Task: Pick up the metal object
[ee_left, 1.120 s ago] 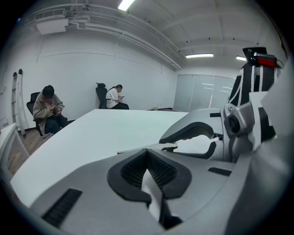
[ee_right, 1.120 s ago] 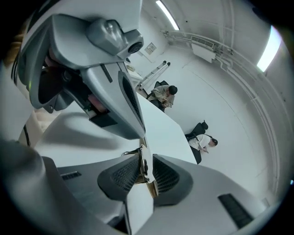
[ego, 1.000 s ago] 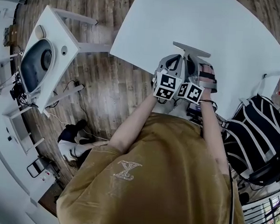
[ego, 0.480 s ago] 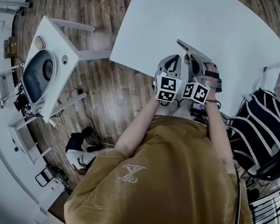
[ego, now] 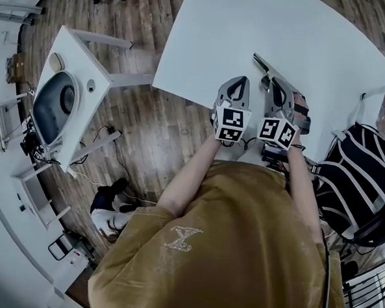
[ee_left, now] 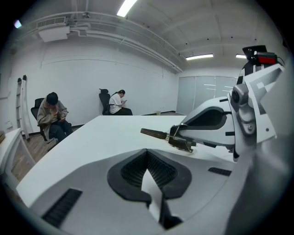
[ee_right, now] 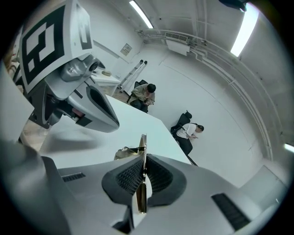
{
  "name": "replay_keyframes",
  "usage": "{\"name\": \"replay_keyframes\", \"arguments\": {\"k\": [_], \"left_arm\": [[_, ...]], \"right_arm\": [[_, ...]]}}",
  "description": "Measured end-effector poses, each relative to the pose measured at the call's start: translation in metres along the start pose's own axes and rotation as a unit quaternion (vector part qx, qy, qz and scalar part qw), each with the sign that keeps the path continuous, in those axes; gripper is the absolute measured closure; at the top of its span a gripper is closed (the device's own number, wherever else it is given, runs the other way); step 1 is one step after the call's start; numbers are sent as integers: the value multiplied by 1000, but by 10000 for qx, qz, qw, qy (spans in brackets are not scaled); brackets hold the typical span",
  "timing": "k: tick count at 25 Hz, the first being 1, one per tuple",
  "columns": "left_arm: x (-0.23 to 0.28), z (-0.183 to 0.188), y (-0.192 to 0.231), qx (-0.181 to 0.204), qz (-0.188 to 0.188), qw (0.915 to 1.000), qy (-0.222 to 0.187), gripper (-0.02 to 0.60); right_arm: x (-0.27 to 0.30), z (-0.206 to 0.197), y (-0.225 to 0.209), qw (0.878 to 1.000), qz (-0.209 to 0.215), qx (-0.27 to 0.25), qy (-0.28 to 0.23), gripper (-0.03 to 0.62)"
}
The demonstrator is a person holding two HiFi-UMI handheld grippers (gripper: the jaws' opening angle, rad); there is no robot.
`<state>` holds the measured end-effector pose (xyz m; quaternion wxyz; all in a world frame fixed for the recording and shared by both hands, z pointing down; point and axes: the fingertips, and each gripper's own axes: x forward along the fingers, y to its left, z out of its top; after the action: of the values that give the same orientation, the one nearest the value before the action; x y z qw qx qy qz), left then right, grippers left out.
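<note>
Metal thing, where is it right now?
The metal object is pinched in the jaws of the right gripper, poking out forward over the white table. In the head view it sits just right of the left gripper.

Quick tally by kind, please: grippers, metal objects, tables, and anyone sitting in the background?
Hand-held grippers: 2 (left hand-held gripper shut and empty; right hand-held gripper clamped on the metal object)
Metal object: 1
Tables: 2 (white table, side table)
Seated people: 2 (nearer person, farther person)
Total: 7
</note>
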<state>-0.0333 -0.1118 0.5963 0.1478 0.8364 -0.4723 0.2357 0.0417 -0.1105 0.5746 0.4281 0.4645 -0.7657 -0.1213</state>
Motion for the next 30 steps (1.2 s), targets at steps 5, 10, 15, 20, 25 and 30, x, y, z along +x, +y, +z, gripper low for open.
{"name": "replay_keyframes", "arguments": {"k": [5, 10, 15, 20, 25, 30], "left_arm": [[-4, 10, -3, 80, -1, 9999, -85, 580], [-6, 19, -5, 130, 6, 9998, -165, 579], [-15, 47, 1, 104, 113, 9990, -418, 579], [-27, 80, -1, 128, 65, 9967, -798, 579], [-37, 104, -5, 155, -2, 9943, -1059, 580], [-49, 124, -5, 74, -49, 9912, -1322, 580]], "right_arm": [[-9, 6, -13, 9995, -119, 255, -127, 583], [-19, 11, -24, 9981, -262, 484, -260, 583], [-35, 24, -43, 9944, -422, 850, -474, 583], [-50, 33, -62, 9890, -597, 1169, -675, 583], [-62, 42, -75, 9826, -725, 1469, -878, 583], [-73, 58, -91, 9738, -796, 1741, -1226, 583]]}}
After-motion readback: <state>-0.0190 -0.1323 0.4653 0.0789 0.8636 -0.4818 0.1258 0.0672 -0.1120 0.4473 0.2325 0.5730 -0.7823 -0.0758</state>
